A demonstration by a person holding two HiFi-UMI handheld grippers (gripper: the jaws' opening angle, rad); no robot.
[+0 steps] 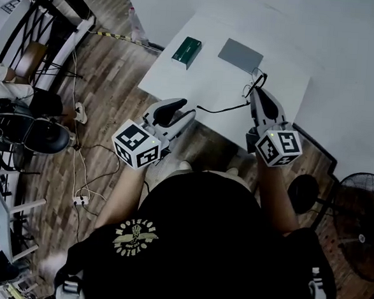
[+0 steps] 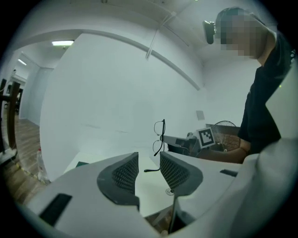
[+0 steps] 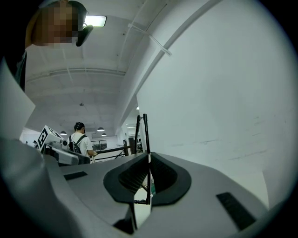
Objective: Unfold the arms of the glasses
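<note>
Over the near edge of the surface [image 1: 204, 83], I am holding the left gripper [image 1: 186, 108] with its jaws wide apart and nothing between them. At the right, I am keeping the right gripper [image 1: 259, 96] level, its jaws pinched together on the thin frame of the glasses [image 1: 255, 85], which is standing upright above the surface near the grey pad [image 1: 240, 55].

One arm [image 1: 222, 108] is reaching out from the frame toward the left gripper, so I am judging that arm to be unfolded and let go, and the task to be about half done. The second arm is what I am looking for. The next move is calling for a light pinch near its tip and a slow swing about the hinge, while the right jaws are holding the frame firm.

The left gripper view is giving me the glasses [image 2: 160, 137] almost edge-on, both rims stacked, with the free arm's tip [image 2: 151, 170] pointing at me. The head view is showing neither. The right gripper view is showing only the frame [image 3: 145, 132] rising from the closed jaws. No view is telling me how the second arm is lying.
</note>
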